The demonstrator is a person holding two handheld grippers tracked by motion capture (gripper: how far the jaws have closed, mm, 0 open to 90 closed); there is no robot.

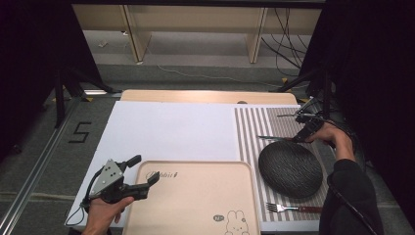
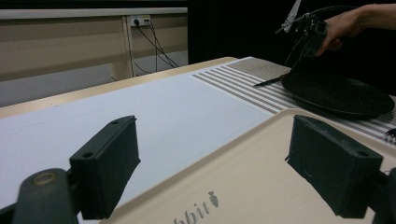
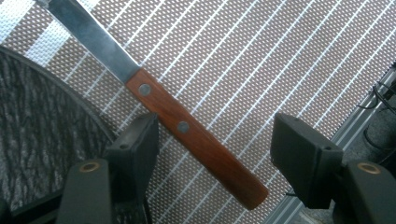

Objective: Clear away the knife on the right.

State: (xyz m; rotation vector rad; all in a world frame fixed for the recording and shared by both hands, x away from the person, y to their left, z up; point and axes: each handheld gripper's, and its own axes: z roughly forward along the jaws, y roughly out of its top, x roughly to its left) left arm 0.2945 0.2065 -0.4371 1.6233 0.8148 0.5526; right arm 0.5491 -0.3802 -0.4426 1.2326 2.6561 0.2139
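Right gripper (image 3: 212, 149) is over the knife (image 3: 187, 133), jaws apart around its wooden handle, pads not pressing. The knife lies on the striped mat (image 3: 261, 60) beside the dark plate (image 3: 37, 126). Left gripper (image 1: 143, 172) hangs wide open at the tray's (image 1: 195, 205) edge.

High view: above the table (image 1: 166, 128), looking forward and down.
Left gripper view: low, across tray (image 2: 261, 177) toward black plate (image 2: 336, 93).
Right gripper view: close above knife (image 3: 187, 130), plate shared.
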